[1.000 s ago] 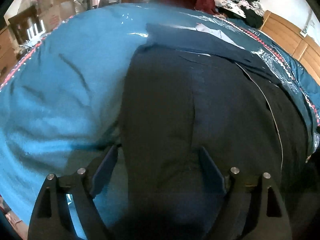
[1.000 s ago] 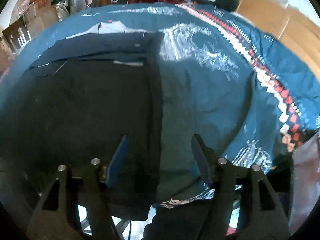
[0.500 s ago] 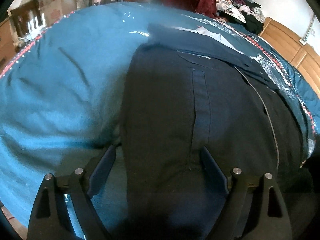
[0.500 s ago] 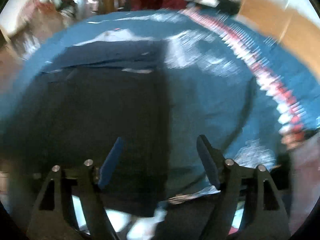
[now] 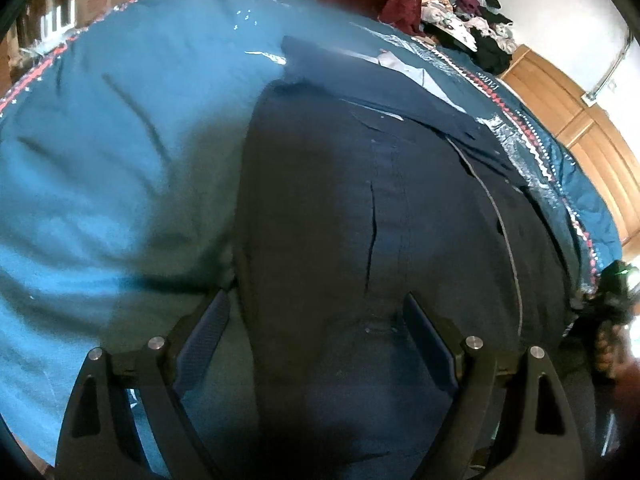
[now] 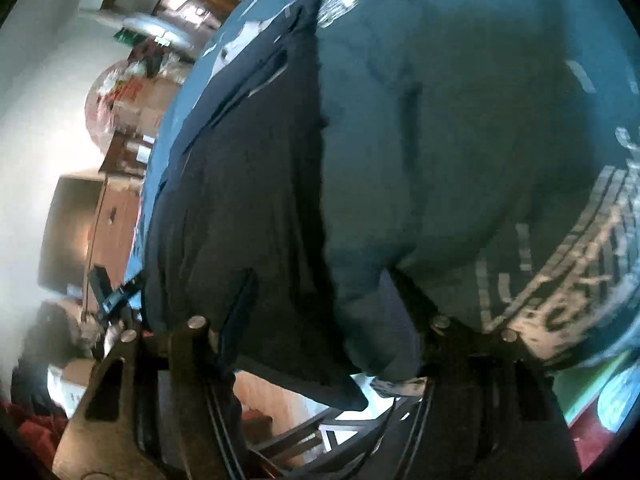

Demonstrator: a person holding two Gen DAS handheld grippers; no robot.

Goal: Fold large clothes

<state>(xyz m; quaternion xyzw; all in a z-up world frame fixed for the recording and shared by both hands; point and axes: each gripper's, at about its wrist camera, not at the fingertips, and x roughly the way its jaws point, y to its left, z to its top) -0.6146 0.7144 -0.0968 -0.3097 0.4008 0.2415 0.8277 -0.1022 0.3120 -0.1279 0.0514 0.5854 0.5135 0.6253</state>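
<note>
Left gripper (image 5: 316,312) spread wide over the near edge of the dark navy garment (image 5: 360,220), pads clear of the cloth. Right gripper (image 6: 320,292) straddles that garment's corner and the teal bedspread (image 6: 460,120) edge — jaws just been closing, grip not certain. Garment lies flat on the bedspread. Beyond — clothes pile (image 5: 460,20), wooden wardrobe (image 5: 580,128), white wall.

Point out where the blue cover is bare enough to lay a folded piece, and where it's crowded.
Bare blue cover lies left of the dark garment, reaching to the red-patterned border. In the right wrist view, more bare cover runs from the garment's right edge to the grey print. The clothes heap crowds the far end.
</note>
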